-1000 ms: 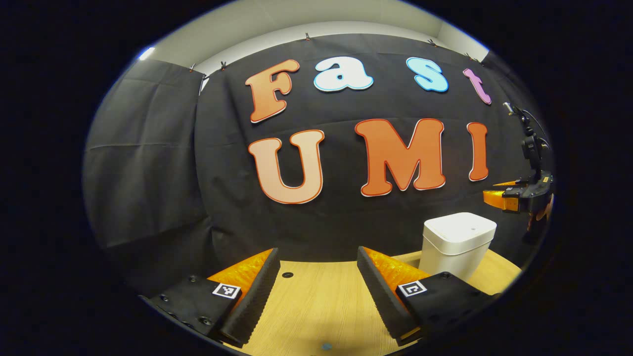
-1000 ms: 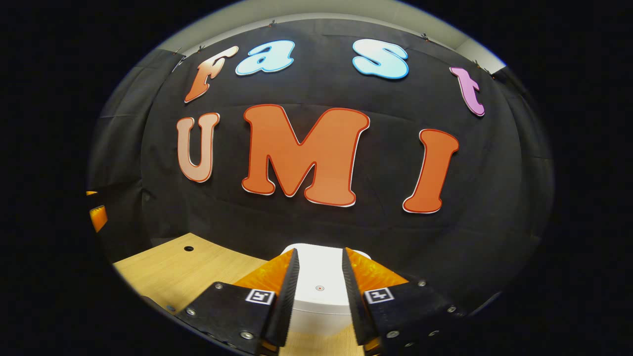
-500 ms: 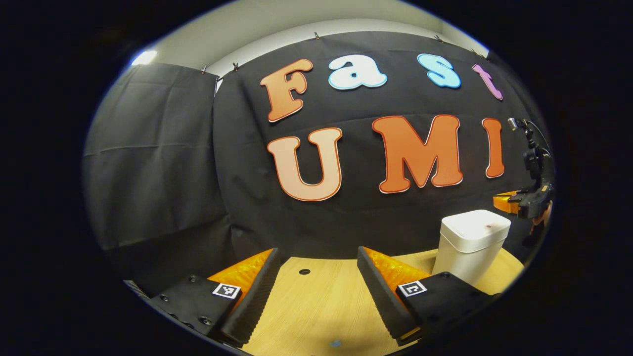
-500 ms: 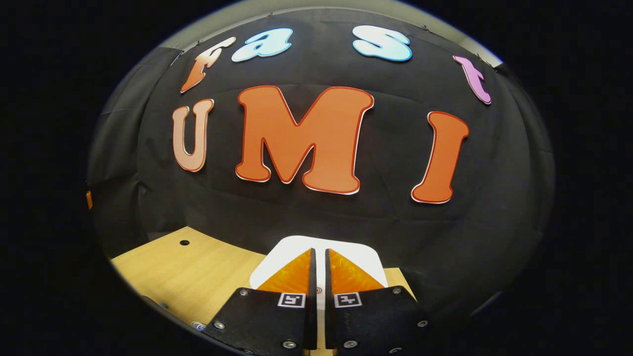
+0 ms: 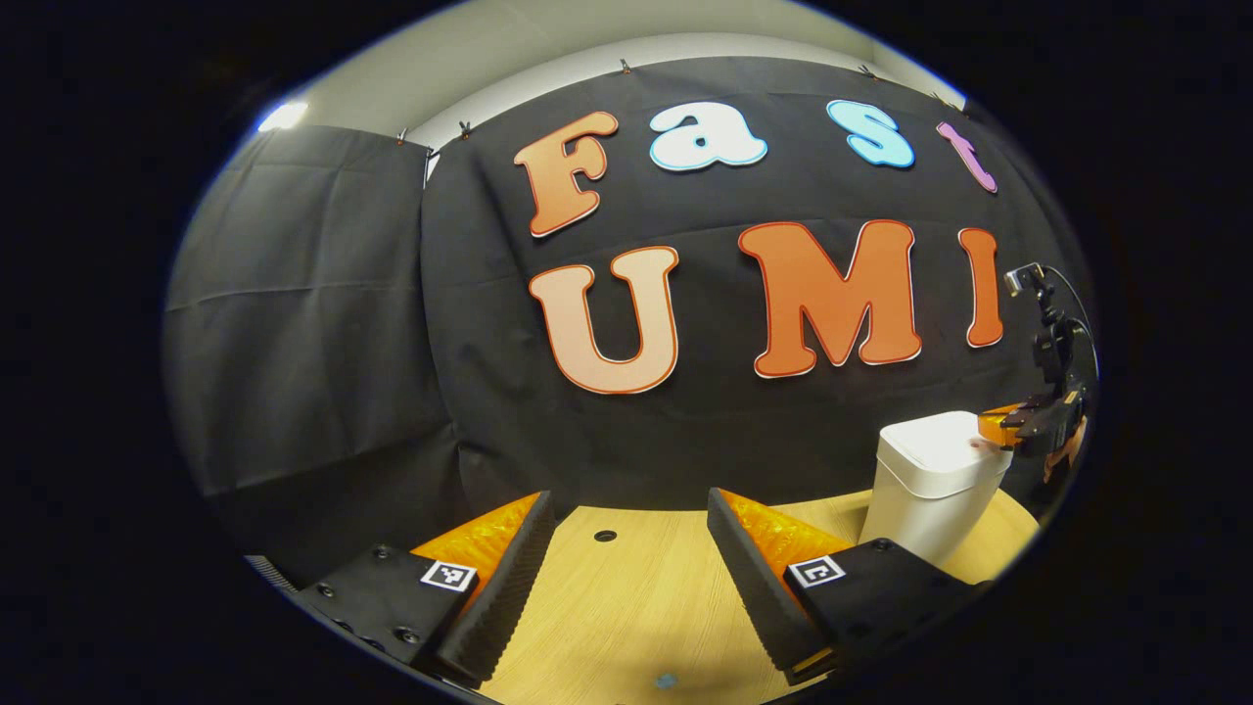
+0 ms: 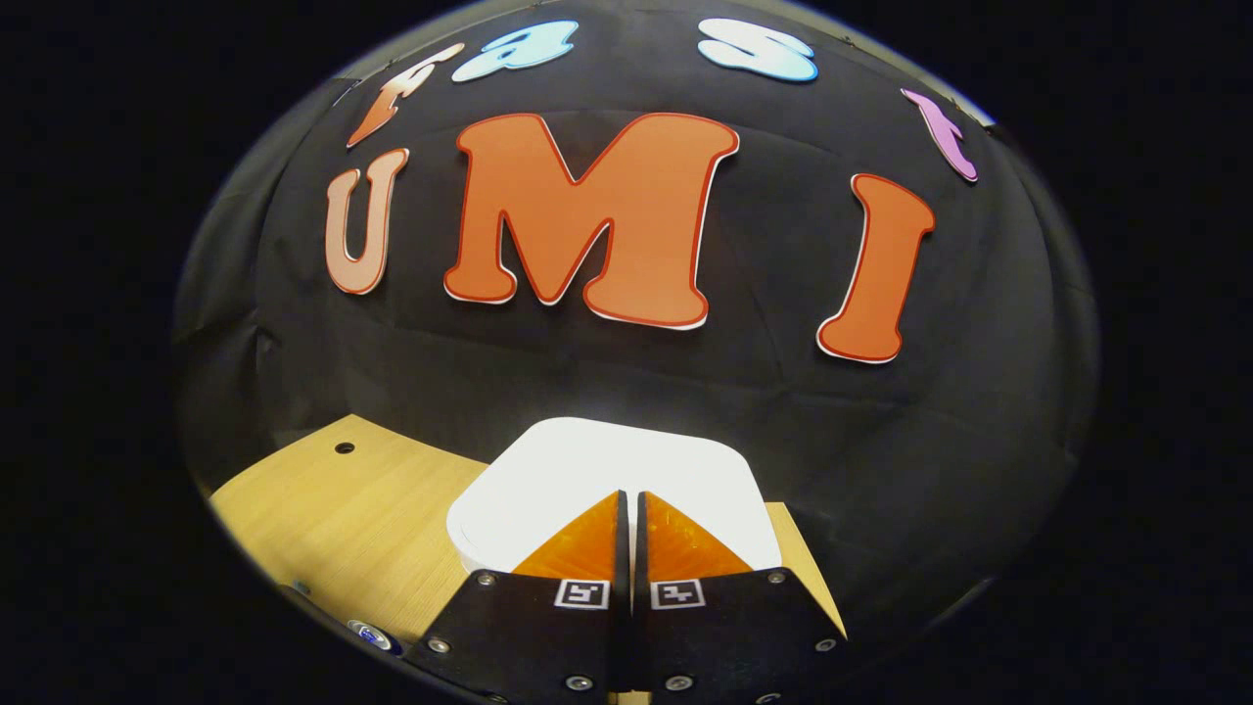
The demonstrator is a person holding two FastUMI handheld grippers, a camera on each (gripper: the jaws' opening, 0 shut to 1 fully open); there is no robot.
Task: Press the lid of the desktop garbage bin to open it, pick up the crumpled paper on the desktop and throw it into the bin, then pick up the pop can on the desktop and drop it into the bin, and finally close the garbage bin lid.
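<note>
The white desktop bin (image 5: 925, 490) stands at the right of the wooden table (image 5: 626, 597) with its lid down. My right gripper (image 5: 983, 428) reaches in from the far right, its tips at the lid's top. In the right gripper view the lid (image 6: 587, 460) lies directly under my right gripper (image 6: 627, 494), which is shut with nothing between its fingers. I cannot tell whether the tips touch the lid. My left gripper (image 5: 626, 539) hovers low over the table left of the bin, open and holding nothing.
A small round hole (image 5: 605, 536) marks the tabletop near the back edge. A small round shiny thing (image 6: 372, 634) peeks in at the lower left of the right gripper view. Black cloth walls close in behind the table.
My right gripper has shut its fingers and come down and forward onto the bin lid. My left gripper has turned slightly left and stayed open.
</note>
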